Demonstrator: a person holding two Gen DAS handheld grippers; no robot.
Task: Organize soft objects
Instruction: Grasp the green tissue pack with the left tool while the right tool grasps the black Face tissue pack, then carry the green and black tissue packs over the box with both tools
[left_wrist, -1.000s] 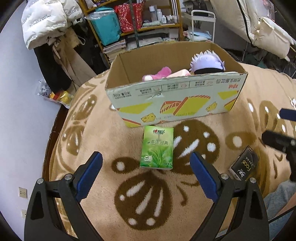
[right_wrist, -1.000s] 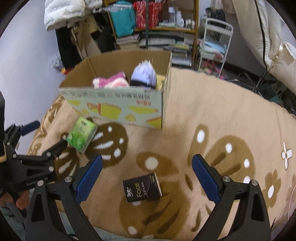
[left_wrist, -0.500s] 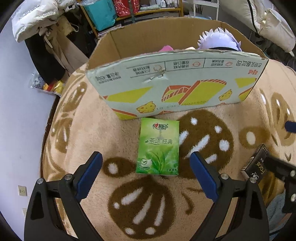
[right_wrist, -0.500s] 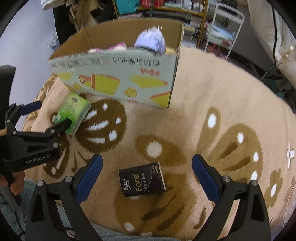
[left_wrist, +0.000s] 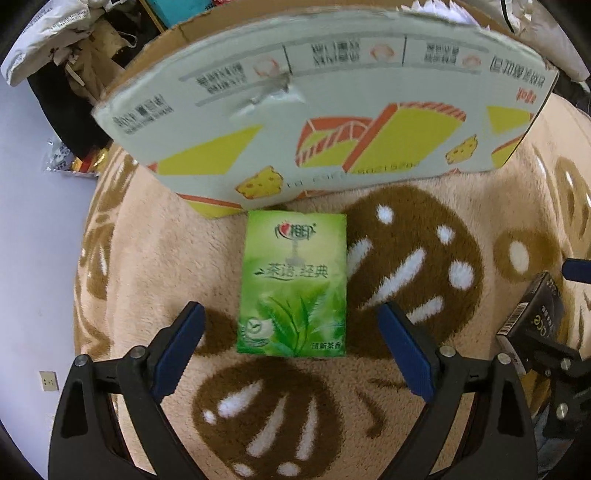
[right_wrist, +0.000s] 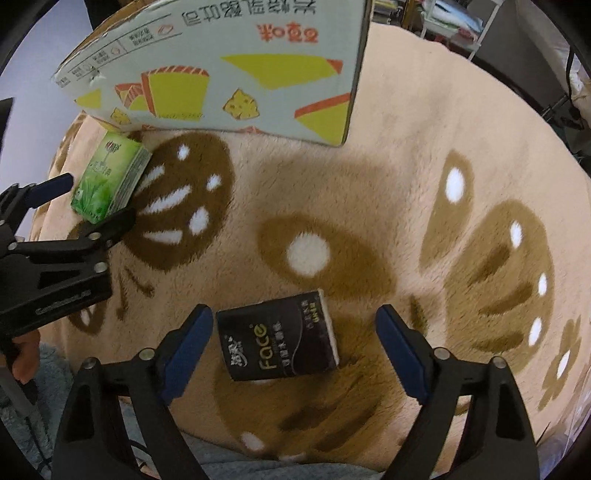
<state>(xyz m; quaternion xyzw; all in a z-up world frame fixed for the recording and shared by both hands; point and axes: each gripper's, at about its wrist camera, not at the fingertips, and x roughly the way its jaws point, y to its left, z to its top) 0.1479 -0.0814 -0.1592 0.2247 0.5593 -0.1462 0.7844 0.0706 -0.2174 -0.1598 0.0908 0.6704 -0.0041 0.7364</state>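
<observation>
Left gripper (left_wrist: 291, 350) closing, green tissue pack (left_wrist: 293, 286) between jaws

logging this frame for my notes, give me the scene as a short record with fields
surface: beige blanket with brown pattern
container: cardboard box, standing on the blanket
left gripper: jaws closing, either side of green tissue pack, pads not touching
right gripper: jaws closing, either side of black tissue pack, pads not touching
packs: both flat on the blanket, outside the box
green pack: right in front of the box
</observation>
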